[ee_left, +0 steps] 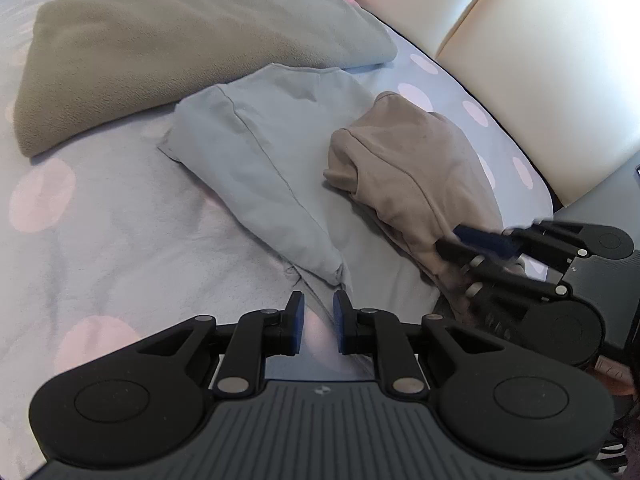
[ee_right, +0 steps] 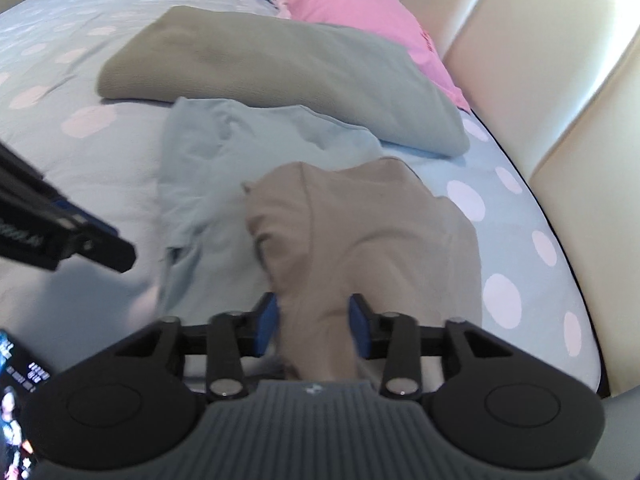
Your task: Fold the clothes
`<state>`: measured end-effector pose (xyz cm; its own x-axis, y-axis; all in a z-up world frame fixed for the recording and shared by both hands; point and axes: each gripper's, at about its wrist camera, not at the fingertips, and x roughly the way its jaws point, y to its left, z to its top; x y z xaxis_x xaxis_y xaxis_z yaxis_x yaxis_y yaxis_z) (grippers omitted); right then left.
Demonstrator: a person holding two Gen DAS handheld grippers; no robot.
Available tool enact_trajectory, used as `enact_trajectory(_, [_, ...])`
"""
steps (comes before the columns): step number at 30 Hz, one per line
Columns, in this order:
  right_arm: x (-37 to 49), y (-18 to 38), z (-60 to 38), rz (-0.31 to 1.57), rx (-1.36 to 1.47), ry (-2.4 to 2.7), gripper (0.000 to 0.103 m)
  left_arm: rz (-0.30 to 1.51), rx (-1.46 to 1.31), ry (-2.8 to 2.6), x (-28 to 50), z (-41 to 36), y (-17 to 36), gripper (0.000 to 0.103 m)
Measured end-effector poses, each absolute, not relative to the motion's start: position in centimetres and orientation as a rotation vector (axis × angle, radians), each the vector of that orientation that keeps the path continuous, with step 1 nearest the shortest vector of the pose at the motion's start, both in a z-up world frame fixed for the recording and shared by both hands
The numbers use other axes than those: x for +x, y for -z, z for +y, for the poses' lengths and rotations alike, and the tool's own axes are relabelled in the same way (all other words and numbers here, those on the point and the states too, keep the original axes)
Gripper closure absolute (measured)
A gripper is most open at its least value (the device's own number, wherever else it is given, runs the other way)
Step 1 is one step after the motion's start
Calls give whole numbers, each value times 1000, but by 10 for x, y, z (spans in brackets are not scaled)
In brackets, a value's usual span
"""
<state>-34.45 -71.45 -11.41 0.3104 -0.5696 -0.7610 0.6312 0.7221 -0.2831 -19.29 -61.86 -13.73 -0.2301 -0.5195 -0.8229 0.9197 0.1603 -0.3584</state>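
A light blue garment (ee_left: 260,160) (ee_right: 200,168) lies crumpled on the dotted bedsheet (ee_left: 100,220). To its right sits a beige garment (ee_left: 408,168) (ee_right: 360,232), bunched and partly folded. My left gripper (ee_left: 320,320) hovers just short of the blue garment's near corner, jaws a little apart with only sheet showing between them. My right gripper (ee_right: 313,322) has the beige garment's near edge filling the gap between its blue pads, which press on it. In the left wrist view the right gripper (ee_left: 472,244) shows blurred at the beige garment's near right side.
A folded olive-grey blanket (ee_left: 180,52) (ee_right: 260,64) lies behind both garments. A pink pillow (ee_right: 352,0) rests against the cream padded headboard (ee_left: 540,60) (ee_right: 560,80) along the right. A lit phone screen (ee_right: 16,400) shows at the lower left edge.
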Motion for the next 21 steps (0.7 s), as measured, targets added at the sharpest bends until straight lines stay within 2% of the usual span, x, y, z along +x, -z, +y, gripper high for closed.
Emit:
enact_trajectory(1, [-347, 114, -719, 966, 102, 799, 94, 1141, 475, 1440, -193, -620, 139, 90])
enact_trajectory(4, [-359, 106, -722, 935, 160, 817, 98, 1154, 451, 1467, -193, -625, 142, 90])
enact_trajectory(15, [-380, 115, -727, 1019, 217, 834, 98, 1225, 331, 1544, -193, -641, 146, 90])
enact_trajectory(18, [-380, 116, -731, 1013, 241, 842, 98, 1302, 245, 1540, -190, -648, 147, 82])
enact_trajectory(21, [-380, 118, -732, 1017, 240, 843, 97, 1353, 190, 1531, -191, -654, 148, 66])
